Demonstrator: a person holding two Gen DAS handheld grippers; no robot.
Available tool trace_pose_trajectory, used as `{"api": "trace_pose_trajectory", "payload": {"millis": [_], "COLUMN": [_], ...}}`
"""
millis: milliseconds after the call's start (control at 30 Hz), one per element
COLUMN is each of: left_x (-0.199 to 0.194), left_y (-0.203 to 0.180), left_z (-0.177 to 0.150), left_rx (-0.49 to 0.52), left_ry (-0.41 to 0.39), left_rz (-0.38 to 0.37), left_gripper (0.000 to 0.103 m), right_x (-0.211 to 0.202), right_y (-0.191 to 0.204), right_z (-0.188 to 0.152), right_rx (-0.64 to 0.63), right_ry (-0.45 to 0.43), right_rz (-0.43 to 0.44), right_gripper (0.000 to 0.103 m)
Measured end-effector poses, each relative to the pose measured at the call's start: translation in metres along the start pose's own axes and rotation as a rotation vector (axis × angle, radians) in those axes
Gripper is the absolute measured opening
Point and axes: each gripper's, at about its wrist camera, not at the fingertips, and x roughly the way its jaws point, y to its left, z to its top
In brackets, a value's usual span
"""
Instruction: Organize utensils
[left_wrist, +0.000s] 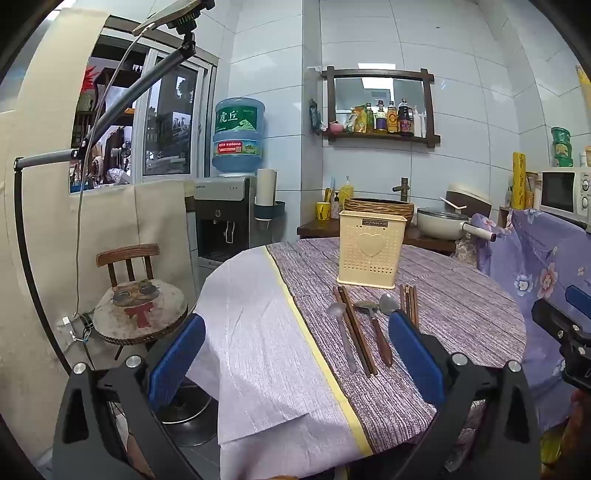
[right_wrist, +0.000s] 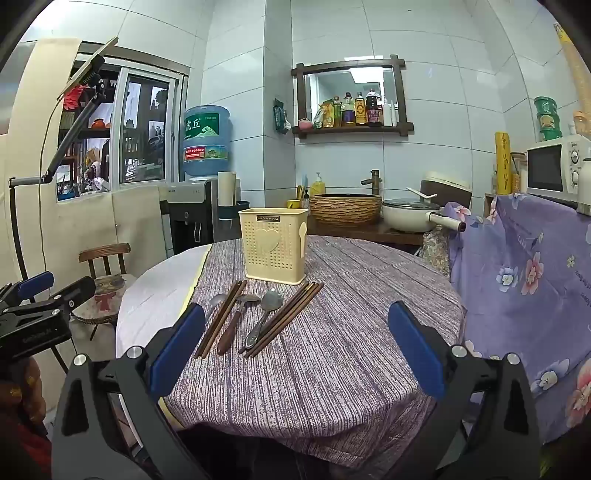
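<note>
My left gripper (left_wrist: 295, 354) and right gripper (right_wrist: 295, 350) hover with jaws apart and empty over the counter (right_wrist: 351, 350), since spoons (right_wrist: 264, 314) and chopsticks (right_wrist: 284, 319) lie before the holder (right_wrist: 273, 245), awaiting pickup.

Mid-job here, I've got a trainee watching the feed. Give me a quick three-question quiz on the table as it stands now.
1. True or false: the left hand-held gripper and the right hand-held gripper are both open and hold nothing.
2. Where do the utensils lie relative to the cream utensil holder? A) inside it B) flat on the tablecloth in front of it C) on the wooden chair
3. Fill in: the steel spoon lies between the wooden-handled spoon and a set of ____.

Key: 1 true. 2 B. 3 chopsticks; another pair of chopsticks lies to the left of the wooden-handled spoon.
</note>
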Motion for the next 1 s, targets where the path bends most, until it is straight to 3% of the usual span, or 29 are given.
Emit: {"api": "trace_pose_trajectory", "payload": {"millis": [1000], "left_x": [-0.0004], "left_y": [-0.0035], "left_z": [-0.0014], "left_rx": [0.000], "left_ry": [0.011], "left_rz": [-0.007], "left_gripper": [0.098], "right_x": [0.0032], "right_y": [-0.0007], "right_z": [-0.0052], "right_rx": [0.004], "right_ry": [0.003], "right_rz": [0.004], "right_gripper": [0.098]}}
